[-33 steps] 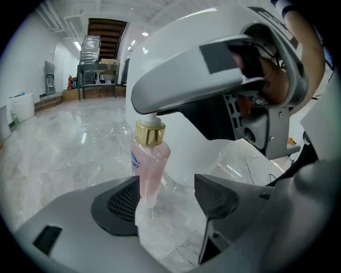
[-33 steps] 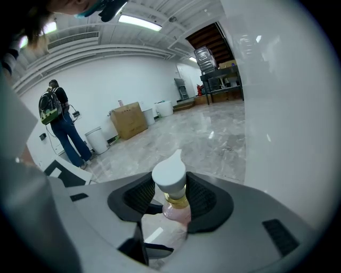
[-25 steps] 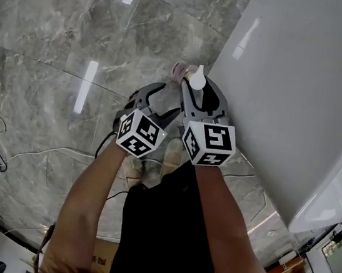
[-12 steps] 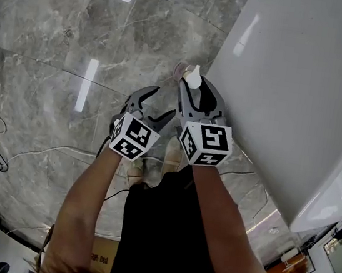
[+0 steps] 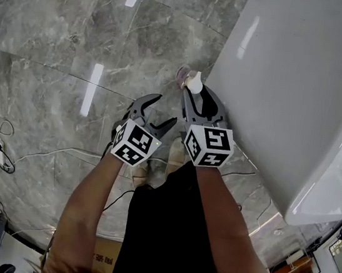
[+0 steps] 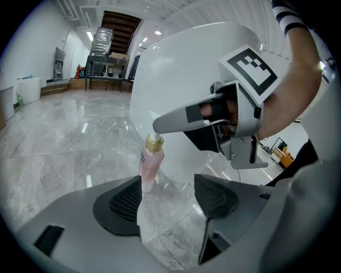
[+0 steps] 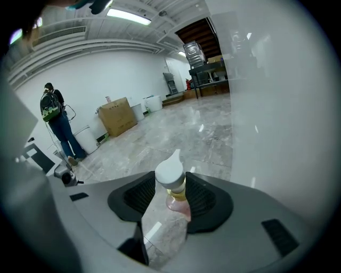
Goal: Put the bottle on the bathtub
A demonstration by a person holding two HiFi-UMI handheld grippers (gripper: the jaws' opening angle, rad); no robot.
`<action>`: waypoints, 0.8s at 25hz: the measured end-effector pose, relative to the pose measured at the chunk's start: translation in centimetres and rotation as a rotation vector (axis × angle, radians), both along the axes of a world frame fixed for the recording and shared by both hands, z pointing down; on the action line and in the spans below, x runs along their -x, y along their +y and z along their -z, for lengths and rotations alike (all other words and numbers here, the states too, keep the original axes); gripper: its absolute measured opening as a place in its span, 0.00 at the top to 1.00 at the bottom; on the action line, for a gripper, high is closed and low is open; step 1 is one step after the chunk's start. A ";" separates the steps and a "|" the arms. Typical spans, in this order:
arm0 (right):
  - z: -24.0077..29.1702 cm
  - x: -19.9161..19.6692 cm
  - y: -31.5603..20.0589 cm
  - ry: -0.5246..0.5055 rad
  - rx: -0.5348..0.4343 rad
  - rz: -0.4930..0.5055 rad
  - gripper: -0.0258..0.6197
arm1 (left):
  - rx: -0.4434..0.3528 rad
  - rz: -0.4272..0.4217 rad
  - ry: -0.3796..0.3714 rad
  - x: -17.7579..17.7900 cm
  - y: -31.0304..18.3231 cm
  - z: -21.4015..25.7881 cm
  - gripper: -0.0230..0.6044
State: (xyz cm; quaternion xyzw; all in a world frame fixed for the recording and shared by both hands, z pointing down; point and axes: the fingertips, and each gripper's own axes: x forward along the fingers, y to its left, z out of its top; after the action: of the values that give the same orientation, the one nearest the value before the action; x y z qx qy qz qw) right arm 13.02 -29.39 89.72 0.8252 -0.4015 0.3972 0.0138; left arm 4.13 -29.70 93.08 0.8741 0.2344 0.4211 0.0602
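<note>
Right gripper view: right gripper (image 7: 170,198) clamped just under cap (image 7: 170,171) of likely light, slick, stiff bottle (image 7: 179,206); left gripper (image 6: 168,198) apart, empty.

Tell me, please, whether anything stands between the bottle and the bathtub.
Nothing visible does: the bottle stands right beside the bathtub, at its outer wall, its cap gripped by the right gripper, and the open left gripper hangs clear to the side.

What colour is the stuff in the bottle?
Pale pink; the bottle shows it best in the left gripper view.

Glossy bathtub (image 5: 291,86), polished stone floor (image 5: 59,35)
</note>
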 end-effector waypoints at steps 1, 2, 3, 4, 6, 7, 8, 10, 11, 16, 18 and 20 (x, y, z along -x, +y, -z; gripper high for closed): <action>0.0 0.2 0.1 -0.008 0.002 -0.001 0.67 | -0.001 -0.001 0.001 0.0 0.0 0.4 0.45; 0.1 0.4 0.2 -0.017 0.001 -0.001 0.66 | -0.003 -0.003 0.002 0.0 0.0 0.8 0.45; 0.3 0.6 0.3 -0.028 -0.001 -0.001 0.66 | -0.006 -0.009 0.002 0.0 0.1 1.2 0.45; 0.4 0.7 0.5 -0.036 -0.003 -0.002 0.66 | -0.010 -0.018 0.002 0.1 0.2 1.6 0.45; 1.0 0.9 0.7 -0.040 -0.004 -0.001 0.67 | -0.021 -0.034 0.002 0.3 0.3 2.3 0.45; 1.3 0.9 0.8 -0.040 -0.006 -0.001 0.67 | -0.024 -0.038 0.000 0.3 0.3 2.7 0.45; 1.7 0.9 0.9 -0.041 -0.007 -0.001 0.67 | -0.026 -0.039 -0.001 0.4 0.3 3.1 0.45; 2.4 1.2 1.2 -0.050 -0.005 -0.004 0.67 | -0.024 -0.042 -0.008 0.7 0.5 4.0 0.45; 2.8 1.5 1.3 -0.057 -0.002 -0.004 0.67 | -0.021 -0.044 -0.013 1.0 0.6 4.5 0.45; 5.6 3.9 1.5 -0.069 0.017 0.001 0.68 | 0.010 -0.020 -0.035 2.3 0.3 8.1 0.45; 6.9 4.5 1.7 -0.069 0.026 -0.021 0.70 | 0.031 0.012 -0.036 2.7 0.0 9.7 0.46; 8.4 5.0 1.8 -0.076 0.028 -0.047 0.70 | 0.057 0.061 -0.027 2.9 -0.6 11.7 0.47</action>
State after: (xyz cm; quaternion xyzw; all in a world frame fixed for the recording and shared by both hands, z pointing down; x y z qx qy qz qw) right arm 8.01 -27.60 81.37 0.8184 -0.3765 0.4342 0.0008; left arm 1.24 -30.31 81.35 0.8731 0.2187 0.4238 0.1012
